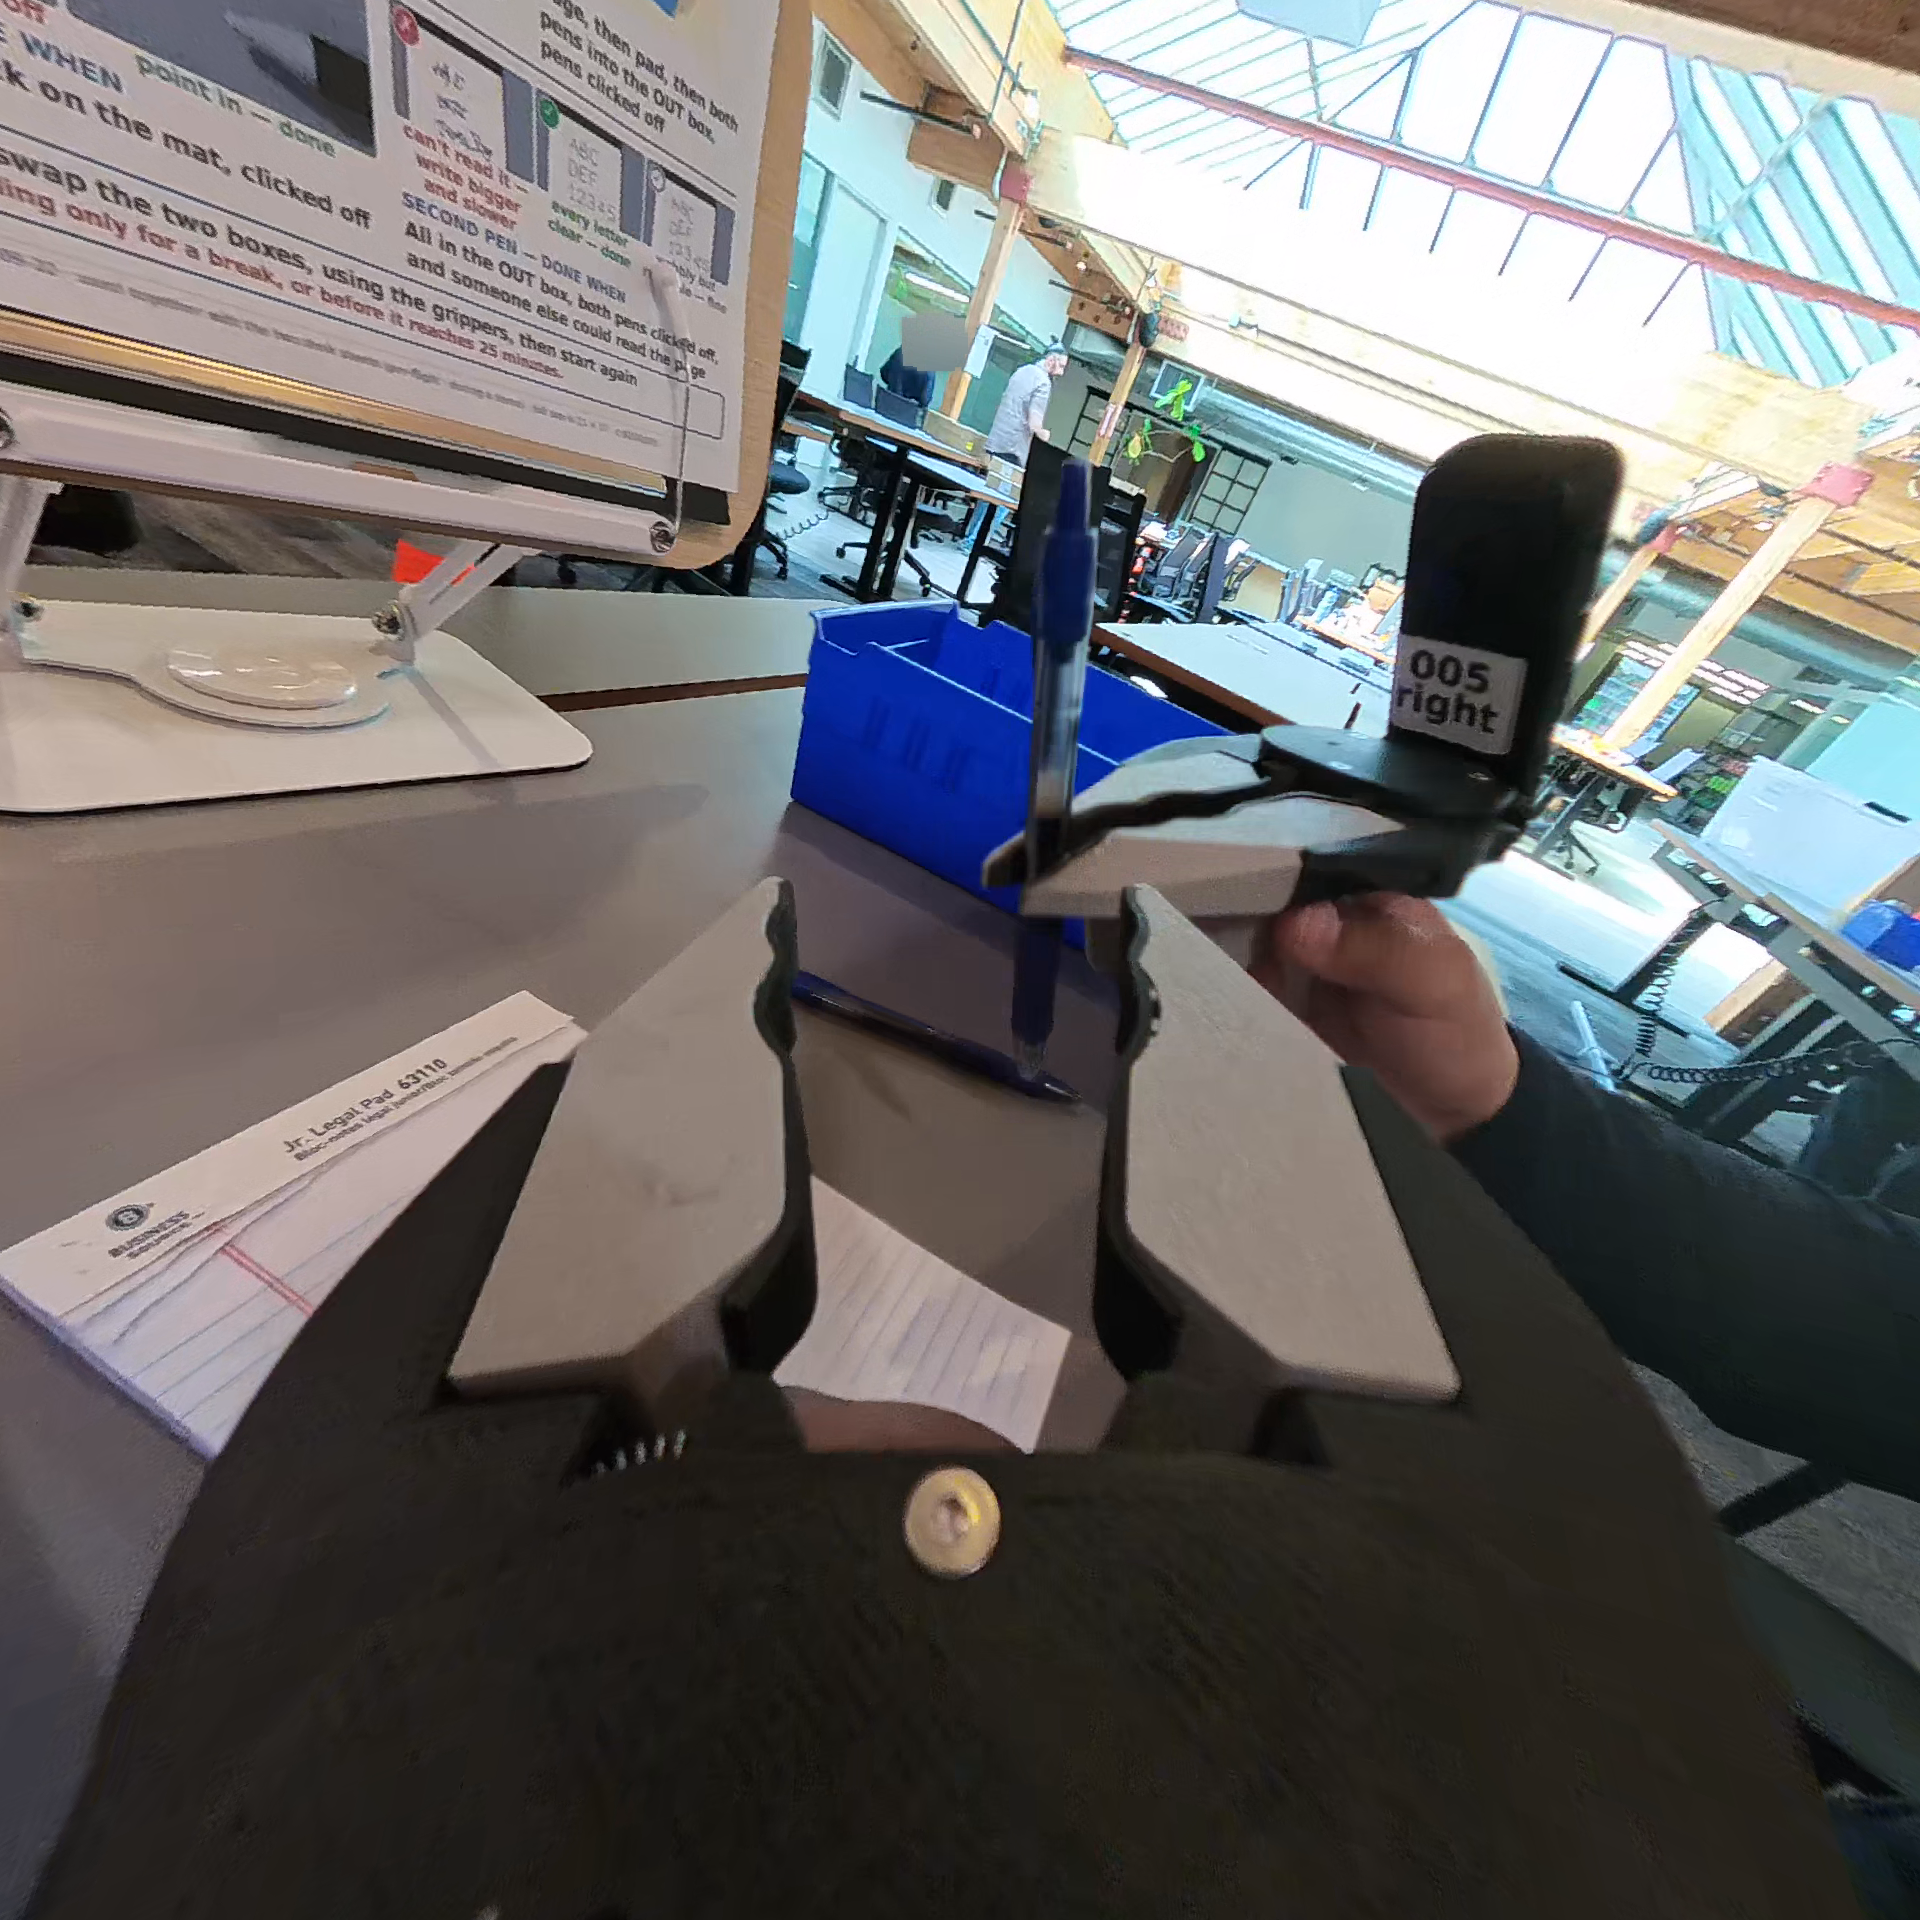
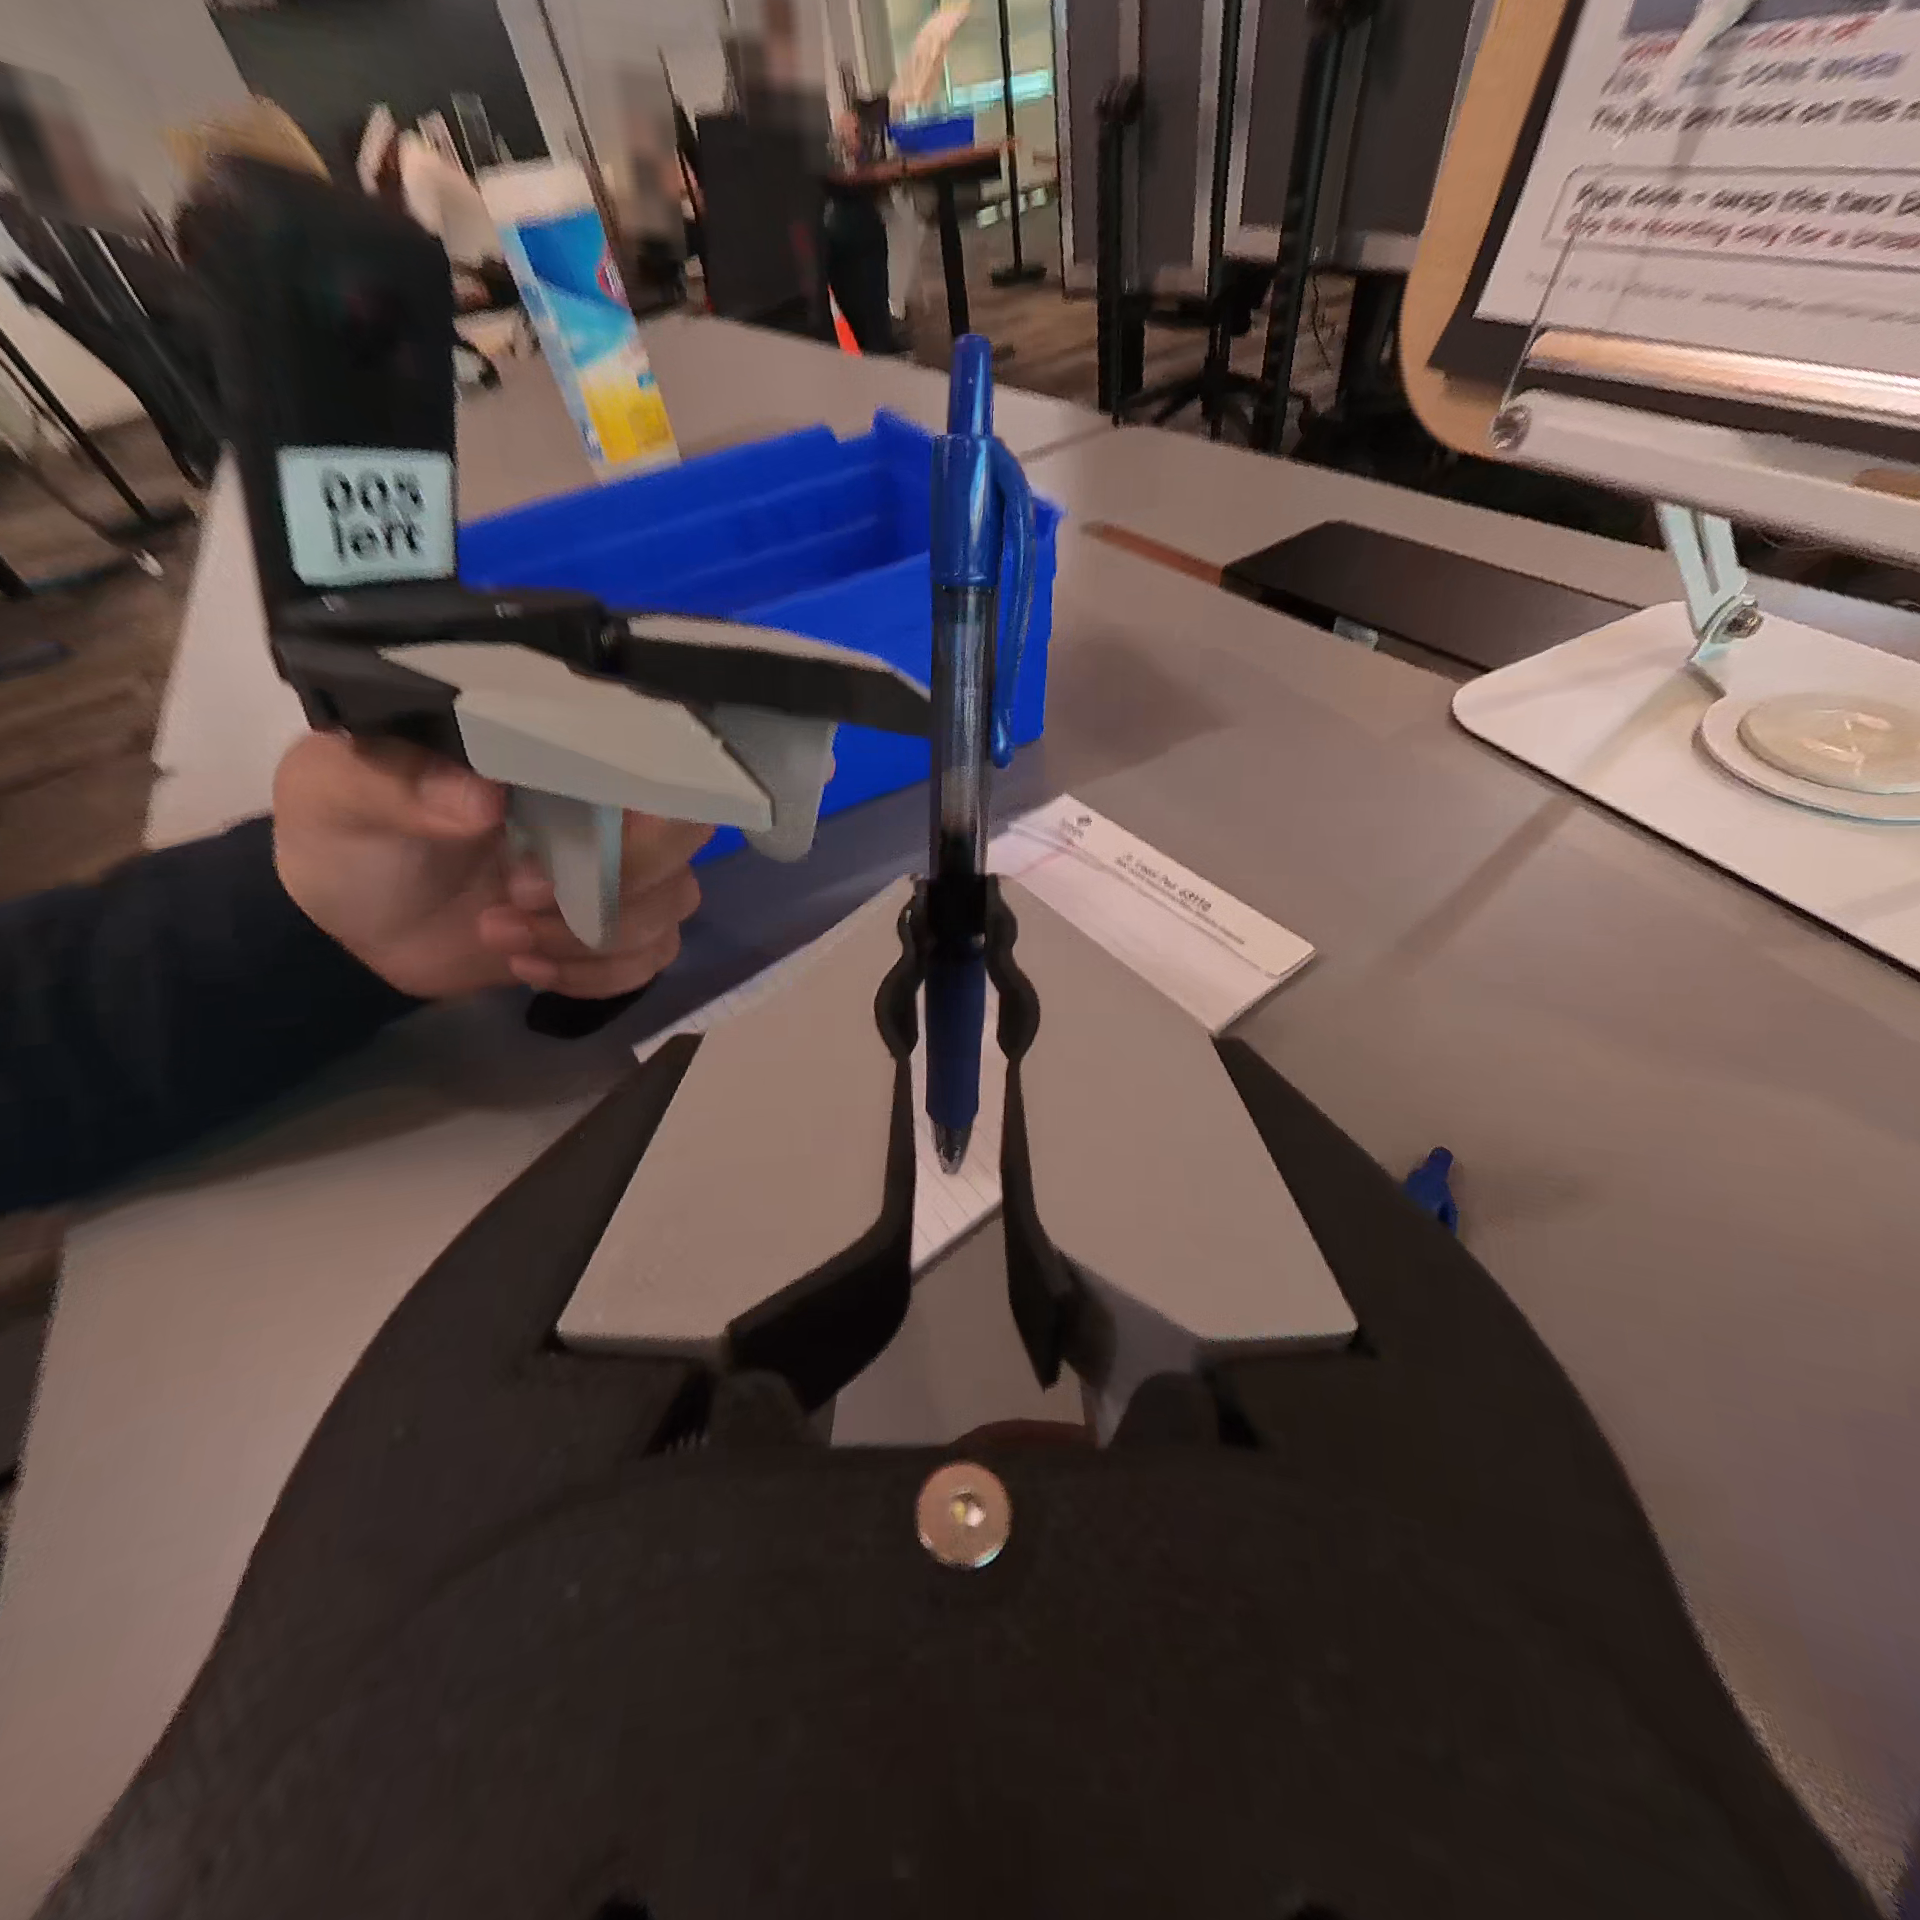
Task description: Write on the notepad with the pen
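My right gripper [image 2: 956,920] is shut on a blue pen [image 2: 961,623] and holds it upright, tip down, over the lined page of the white notepad [image 2: 1164,914]. I cannot tell whether the tip touches the paper. In the left wrist view the same pen [image 1: 1060,665] stands in the right gripper [image 1: 1023,873], just beyond my left gripper [image 1: 954,956]. My left gripper is open and empty above the notepad [image 1: 260,1236]. In the right wrist view the left gripper [image 2: 842,748] hovers close beside the pen's barrel.
A second blue pen [image 1: 914,1029] lies on the grey table past the pad; its end shows in the right wrist view [image 2: 1434,1184]. A blue bin [image 1: 914,727] stands behind. A white document stand [image 1: 312,727] holds an instruction sheet. A wipes canister [image 2: 592,332] stands farther back. Only a small space, under 4 cm, lies between the two pairs of fingers.
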The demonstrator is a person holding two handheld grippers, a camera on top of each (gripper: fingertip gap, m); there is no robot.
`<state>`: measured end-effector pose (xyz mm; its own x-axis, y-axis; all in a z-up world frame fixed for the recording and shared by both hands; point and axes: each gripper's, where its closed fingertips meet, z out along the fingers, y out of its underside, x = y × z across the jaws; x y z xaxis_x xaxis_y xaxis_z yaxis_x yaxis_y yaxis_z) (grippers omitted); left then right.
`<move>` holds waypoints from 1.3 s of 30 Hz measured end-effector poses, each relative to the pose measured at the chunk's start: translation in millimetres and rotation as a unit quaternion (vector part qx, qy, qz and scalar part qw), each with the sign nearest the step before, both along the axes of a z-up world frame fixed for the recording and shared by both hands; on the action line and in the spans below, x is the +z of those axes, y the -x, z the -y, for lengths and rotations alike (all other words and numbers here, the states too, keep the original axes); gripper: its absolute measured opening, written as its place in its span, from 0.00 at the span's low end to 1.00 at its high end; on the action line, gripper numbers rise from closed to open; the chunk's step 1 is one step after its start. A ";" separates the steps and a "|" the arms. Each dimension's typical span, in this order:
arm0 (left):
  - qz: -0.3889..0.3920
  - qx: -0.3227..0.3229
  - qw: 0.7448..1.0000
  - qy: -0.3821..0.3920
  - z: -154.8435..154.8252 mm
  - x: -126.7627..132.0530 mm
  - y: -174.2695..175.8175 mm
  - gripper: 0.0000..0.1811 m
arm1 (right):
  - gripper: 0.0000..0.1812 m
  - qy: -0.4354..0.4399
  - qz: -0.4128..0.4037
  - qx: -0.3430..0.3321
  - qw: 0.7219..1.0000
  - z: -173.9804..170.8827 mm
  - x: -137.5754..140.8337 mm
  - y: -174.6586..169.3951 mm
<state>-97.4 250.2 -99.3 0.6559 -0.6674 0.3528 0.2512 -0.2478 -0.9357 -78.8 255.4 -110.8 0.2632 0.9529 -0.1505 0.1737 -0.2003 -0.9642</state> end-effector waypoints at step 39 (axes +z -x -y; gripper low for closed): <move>-0.093 -0.090 0.991 -0.041 29.4 -7.4 -41.9 0.05 | 0.04 0.025 -0.124 0.125 0.984 37.9 36.1 5.1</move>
